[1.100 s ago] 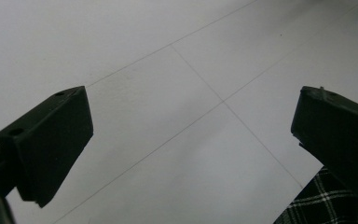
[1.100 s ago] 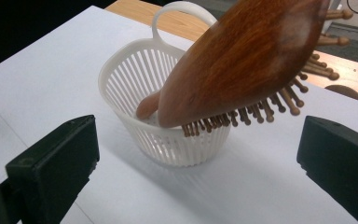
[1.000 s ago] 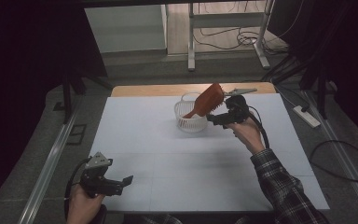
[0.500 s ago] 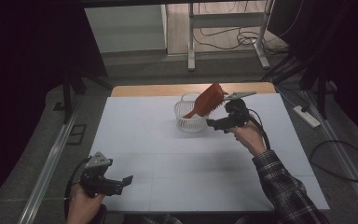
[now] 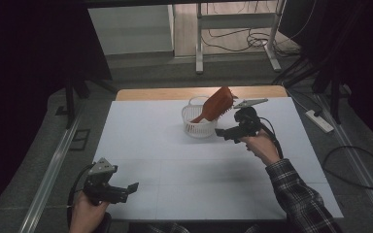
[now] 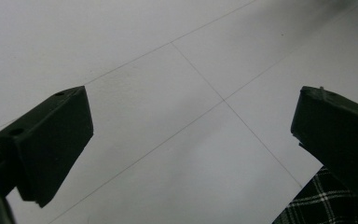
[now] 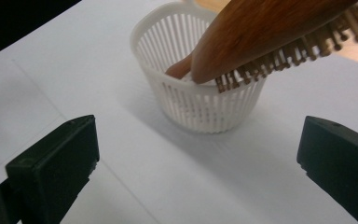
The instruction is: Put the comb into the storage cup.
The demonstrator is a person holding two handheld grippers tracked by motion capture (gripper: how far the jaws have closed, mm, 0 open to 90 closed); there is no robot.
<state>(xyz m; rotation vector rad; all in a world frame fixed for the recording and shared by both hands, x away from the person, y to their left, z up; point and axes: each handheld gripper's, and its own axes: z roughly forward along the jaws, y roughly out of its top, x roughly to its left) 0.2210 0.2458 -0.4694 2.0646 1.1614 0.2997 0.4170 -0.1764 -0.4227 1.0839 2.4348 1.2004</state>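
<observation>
On the far half of the white table [image 5: 141, 145]: one basket, one brush, one gripper just beside them.

Basket: white slatted basket [image 5: 198, 122], upright, standing on the table's far centre; its ribbed wall faces the camera in the right gripper view [image 7: 205, 105].

Hairbrush: wooden hairbrush [image 5: 217, 104], handle down inside the basket, paddle head leaning out over the rim on the person's right (bristles on the underside, seen at [image 7: 279, 44]). It rests on the rim with nothing holding it.

Right gripper: right gripper [image 5: 227, 133], jaws wide apart and empty, just in front of and to the right of the basket. A second ago it sat closer under the brush head; it now stands lower and nearer the person.

Left gripper: left gripper [image 5: 126, 189], jaws apart, empty, at the near left edge of the table, well apart from the basket; unchanged over the last second. It looks down on bare table [image 6: 177, 116].

Reading: the brush appears delivered and released; the retreat of the right gripper suggests the placing step is complete. The lean over the rim could tip the light basket.
</observation>
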